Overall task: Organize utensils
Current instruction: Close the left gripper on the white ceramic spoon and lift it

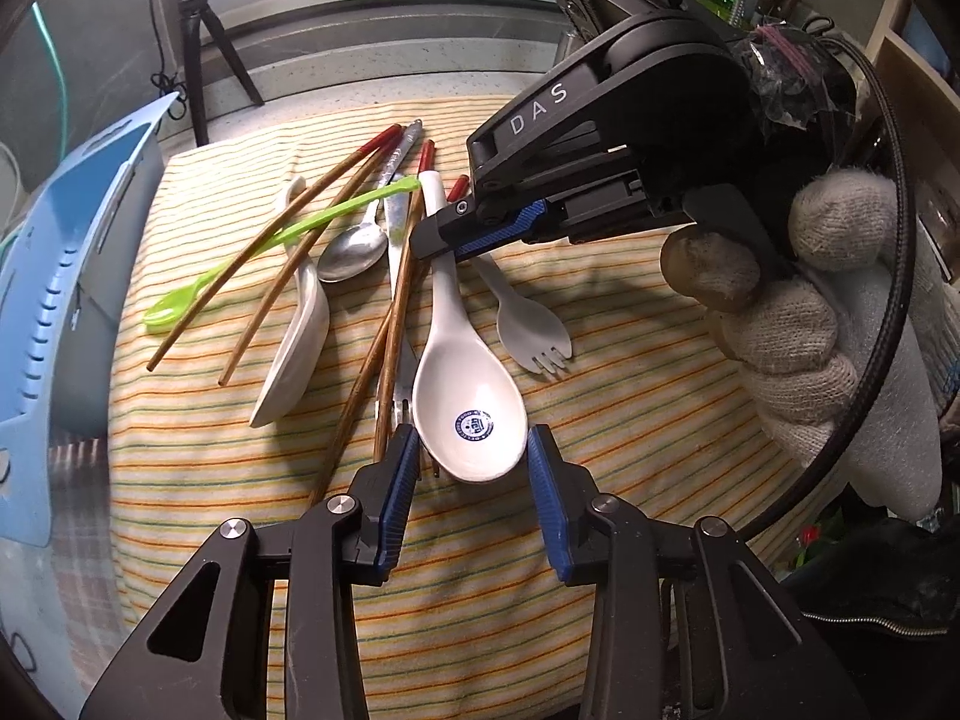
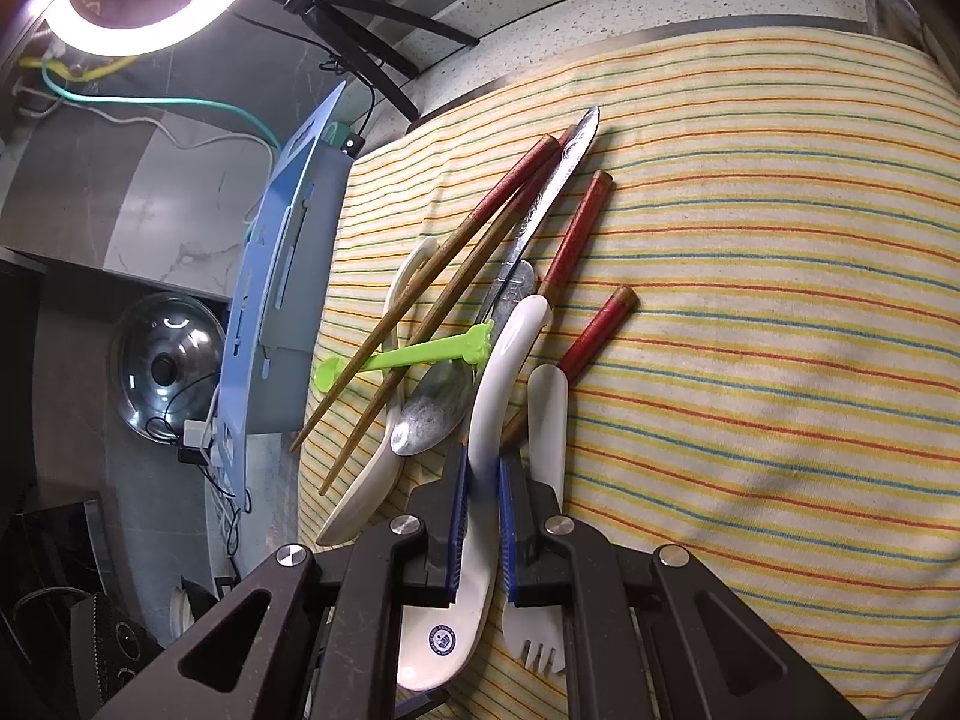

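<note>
Utensils piled on a yellow striped cloth (image 2: 750,252), both claws working the same piece: a white ceramic soup spoon with a blue round logo in its bowl (image 1: 471,396)

Right gripper (image 2: 483,480) clenched on that spoon's handle, blue pads pressing both sides of the white stem, mid-handle; the bowl sits below and behind its fingers in the right wrist view, the curled handle tip ahead of them. A hand in a white knit glove (image 1: 798,324) holds this claw

Left gripper (image 1: 471,462) is parted, jaws straddling the spoon's bowl, one blue pad on each side of it. Whether the pads touch the rim I can't tell; nothing looks squeezed

Just right of the right gripper's fingers: a white plastic spork (image 2: 546,420), tines toward the camera, handle pointing away, lying flat and not gripped

Ahead-left of the right gripper: a steel teaspoon (image 2: 435,408), a second plain white ceramic spoon (image 2: 372,480) under it, and a lime green plastic pick (image 2: 414,354) lying across a pair of brown wooden chopsticks with red tops (image 2: 456,294). A steel table knife (image 2: 555,186) runs away from the claw beside them; two more red-topped chopsticks (image 2: 585,228) lie ahead-right

Far left of both claws, off the cloth edge: a light blue slotted plastic holder (image 2: 282,276), standing upright
</note>
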Available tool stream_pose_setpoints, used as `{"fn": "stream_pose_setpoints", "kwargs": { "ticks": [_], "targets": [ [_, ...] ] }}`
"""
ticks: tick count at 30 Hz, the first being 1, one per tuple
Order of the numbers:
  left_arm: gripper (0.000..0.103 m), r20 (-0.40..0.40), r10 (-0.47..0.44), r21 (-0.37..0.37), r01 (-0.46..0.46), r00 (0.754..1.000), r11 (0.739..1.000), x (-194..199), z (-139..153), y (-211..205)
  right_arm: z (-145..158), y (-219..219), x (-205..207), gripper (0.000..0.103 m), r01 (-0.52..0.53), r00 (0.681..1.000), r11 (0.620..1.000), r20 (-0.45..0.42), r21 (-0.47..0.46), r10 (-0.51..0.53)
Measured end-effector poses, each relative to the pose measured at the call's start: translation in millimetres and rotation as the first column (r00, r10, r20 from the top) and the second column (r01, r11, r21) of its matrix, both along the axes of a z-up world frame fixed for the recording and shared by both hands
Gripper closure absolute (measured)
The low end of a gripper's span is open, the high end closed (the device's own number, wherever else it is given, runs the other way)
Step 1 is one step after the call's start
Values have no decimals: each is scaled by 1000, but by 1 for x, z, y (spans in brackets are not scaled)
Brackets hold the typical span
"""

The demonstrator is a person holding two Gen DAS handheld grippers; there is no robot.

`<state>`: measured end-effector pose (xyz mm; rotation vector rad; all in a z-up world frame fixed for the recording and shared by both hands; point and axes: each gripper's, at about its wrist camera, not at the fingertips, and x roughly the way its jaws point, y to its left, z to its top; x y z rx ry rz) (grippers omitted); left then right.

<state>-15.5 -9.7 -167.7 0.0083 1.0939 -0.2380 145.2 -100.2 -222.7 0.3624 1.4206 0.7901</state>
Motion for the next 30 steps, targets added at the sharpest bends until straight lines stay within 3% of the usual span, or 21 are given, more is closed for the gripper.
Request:
{"fn": "stream_pose_setpoints", "kwargs": {
  "ticks": [16,23,30],
  "targets": [
    [70,-17,15,-73,-16,1000,997,-19,2,-4,1,-26,-16,94,50,998,999,-49,19,-49],
    [70,26,36,-90,-34,999,995,-18,19,6,24,-22,-13,94,50,999,998,-11,46,-49],
    [70,79,75,-98,-67,994,993,-18,40,33,49,8,-8,94,26,999,997,30,70,-28]
  ]
}}
